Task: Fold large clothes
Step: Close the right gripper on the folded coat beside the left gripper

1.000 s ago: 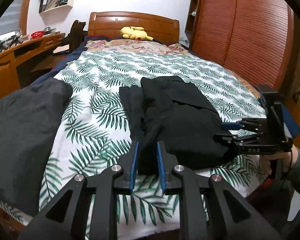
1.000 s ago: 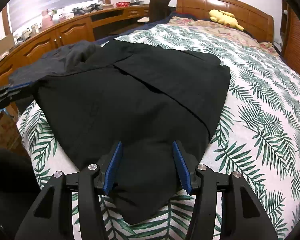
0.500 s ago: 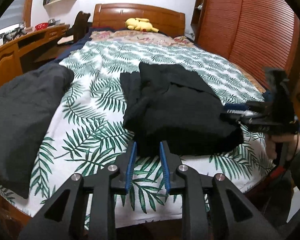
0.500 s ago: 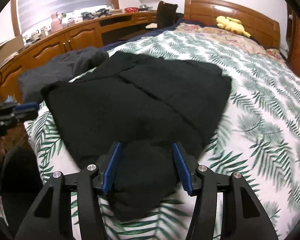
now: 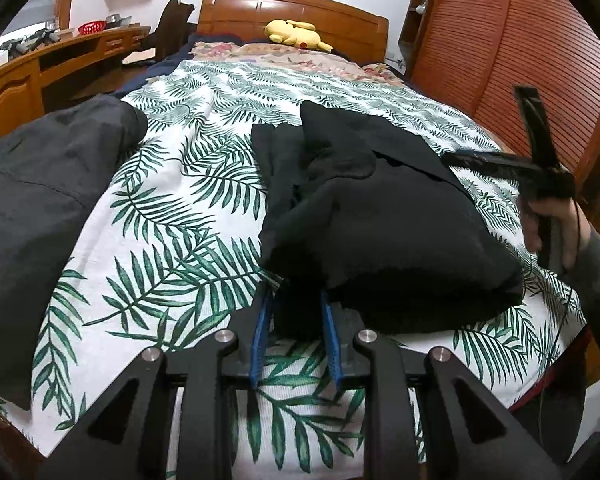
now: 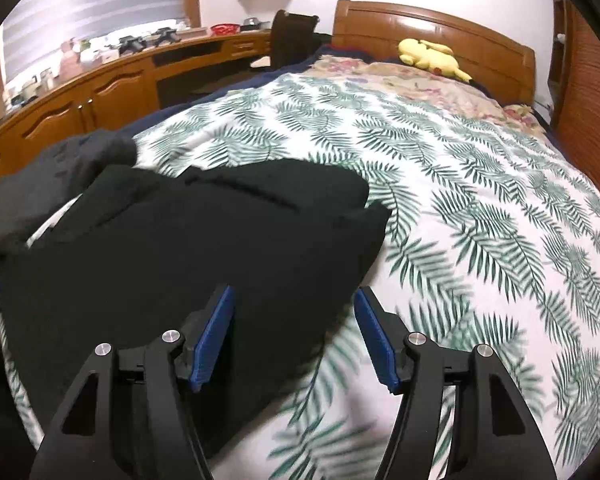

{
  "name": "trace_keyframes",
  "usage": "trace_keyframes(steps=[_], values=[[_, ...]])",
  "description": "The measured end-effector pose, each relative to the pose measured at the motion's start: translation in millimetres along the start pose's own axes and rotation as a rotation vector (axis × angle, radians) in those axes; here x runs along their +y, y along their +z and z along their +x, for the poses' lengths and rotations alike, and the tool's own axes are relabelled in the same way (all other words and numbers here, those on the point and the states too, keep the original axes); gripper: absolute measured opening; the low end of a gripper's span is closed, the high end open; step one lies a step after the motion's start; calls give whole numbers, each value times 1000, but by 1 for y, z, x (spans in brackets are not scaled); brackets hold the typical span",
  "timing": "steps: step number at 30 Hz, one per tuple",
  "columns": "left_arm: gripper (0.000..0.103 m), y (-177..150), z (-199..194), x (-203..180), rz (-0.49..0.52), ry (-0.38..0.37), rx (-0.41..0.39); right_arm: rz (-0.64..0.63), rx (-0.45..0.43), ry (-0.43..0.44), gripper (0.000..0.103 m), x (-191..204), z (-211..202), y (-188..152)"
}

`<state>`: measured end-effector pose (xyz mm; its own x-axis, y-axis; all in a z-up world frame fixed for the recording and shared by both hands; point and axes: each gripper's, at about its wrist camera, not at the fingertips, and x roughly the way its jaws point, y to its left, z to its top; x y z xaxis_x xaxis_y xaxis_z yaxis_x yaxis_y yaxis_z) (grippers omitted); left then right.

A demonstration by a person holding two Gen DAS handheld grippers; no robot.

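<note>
A black garment (image 5: 380, 216) lies folded in a thick bundle on the leaf-print bedspread (image 5: 172, 216). My left gripper (image 5: 295, 298) is at its near edge, its blue pads closed on a fold of black cloth. A hand holds my right gripper (image 5: 460, 160) off the bundle's right side, above the bed. In the right wrist view the black garment (image 6: 180, 248) spreads to the left. The right gripper (image 6: 294, 294) hangs over its right edge. Its jaws are opening and the pads touch no cloth.
A dark grey garment (image 5: 40, 208) lies heaped on the bed's left side. A yellow plush toy (image 5: 294, 32) sits by the wooden headboard (image 5: 292, 8). A wooden desk (image 6: 100, 88) runs along the left and louvred wardrobe doors (image 5: 520, 60) along the right.
The right gripper has swung right, off the middle of the black garment to its edge, and its jaws have widened. The left gripper has sunk lower at the garment's near edge.
</note>
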<state>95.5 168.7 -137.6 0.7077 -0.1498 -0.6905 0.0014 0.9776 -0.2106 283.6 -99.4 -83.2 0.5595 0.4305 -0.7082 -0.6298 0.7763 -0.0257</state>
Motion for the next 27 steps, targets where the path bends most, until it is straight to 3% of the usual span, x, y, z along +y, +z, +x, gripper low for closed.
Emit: trace_keyframes(steps=[5,10,12,27], values=[[23,-1,9,-1,2,10,18,44,33,-3,65,-20,35,18],[24,-2,13,-1,-5,12,26,98,55,19,86,-33,59,23],[24,-2,14,0,-13,4,31,131,59,42,90,-38,66,21],[25,-2,18,3,-50,-11,37,278,163,186,92,-50,98,16]])
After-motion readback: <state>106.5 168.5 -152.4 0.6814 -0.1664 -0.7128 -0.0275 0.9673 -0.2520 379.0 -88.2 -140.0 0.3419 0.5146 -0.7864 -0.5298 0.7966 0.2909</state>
